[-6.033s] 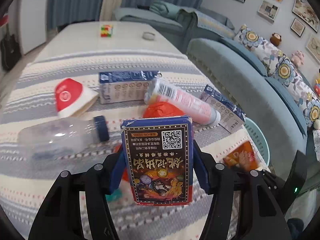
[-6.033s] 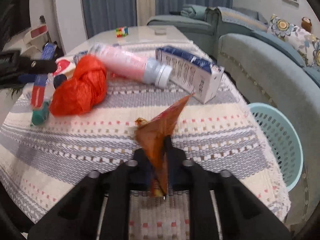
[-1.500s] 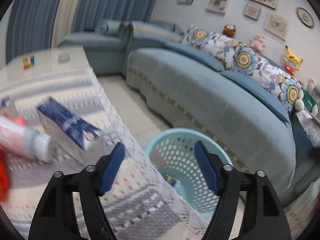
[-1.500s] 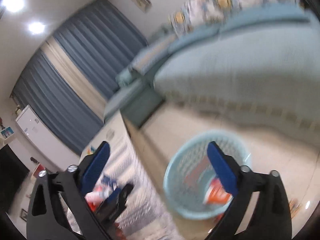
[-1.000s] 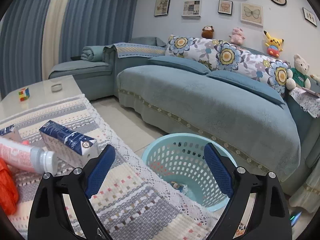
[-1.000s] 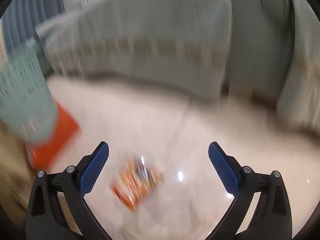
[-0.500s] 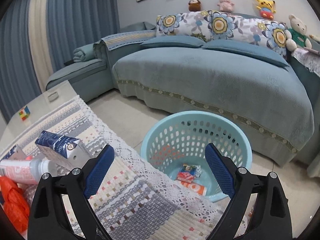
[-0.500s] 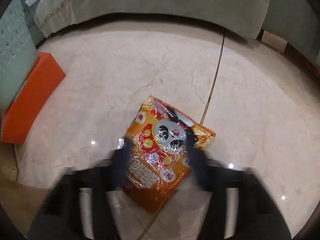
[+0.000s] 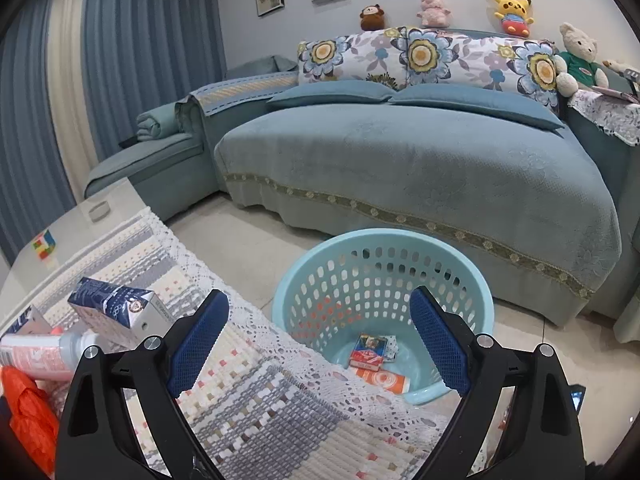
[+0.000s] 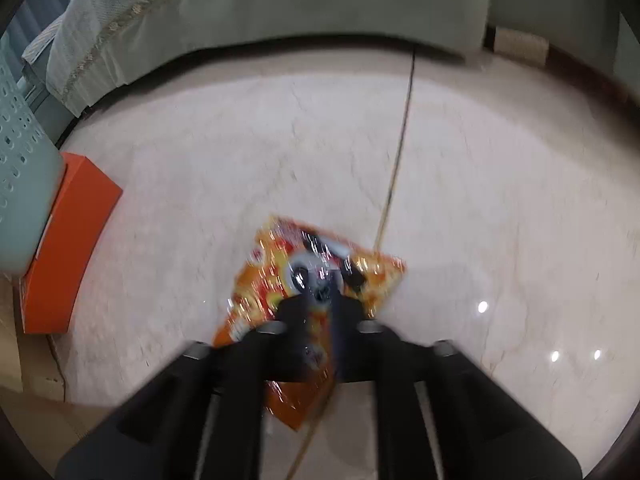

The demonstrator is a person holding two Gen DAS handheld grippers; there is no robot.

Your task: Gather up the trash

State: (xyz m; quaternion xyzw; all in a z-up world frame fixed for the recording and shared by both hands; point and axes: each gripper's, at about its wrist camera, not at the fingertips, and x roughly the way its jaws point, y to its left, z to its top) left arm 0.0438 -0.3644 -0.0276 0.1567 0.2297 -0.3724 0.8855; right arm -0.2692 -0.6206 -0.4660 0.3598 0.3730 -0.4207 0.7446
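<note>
Right gripper [image 10: 324, 304]: points down at the pale marble floor [image 10: 480, 200]. Its black fingers [image 10: 354, 312] sit close together, tips on a crinkly orange and yellow foil snack packet [image 10: 276, 276] lying flat on the floor. The jaws have just been moving, closing in and then easing wider, and a raised fold of the snack packet is between them. The view is motion-blurred, but the fingers look pinched on that fold. Left of the fingers and well apart, a flat orange cardboard box [image 10: 64, 248] lies on the floor, touching the wall of the light blue perforated plastic basket [image 10: 20, 160] at the left edge.

Left gripper [image 9: 318, 300]: blue-padded fingers [image 9: 196, 340] spread wide, nothing held, nothing touched. The basket [image 9: 380, 240] shows between the fingers, standing on the floor just past the table [image 9: 256, 400] edge. The table carries a grey and cream woven cloth with a lace border. In the basket bottom lie a red and blue card box [image 9: 370, 350] and, just nearer, an orange and white wrapper [image 9: 382, 378].

Left of the left finger, on the table: a blue and white drink carton [image 9: 116, 312] on its side, a pink plastic bottle with a white cap [image 9: 36, 356] touching it, and a crumpled orange plastic bag [image 9: 28, 420] at the frame edge. A blue-green sofa [image 9: 440, 168] stands beyond the basket.
</note>
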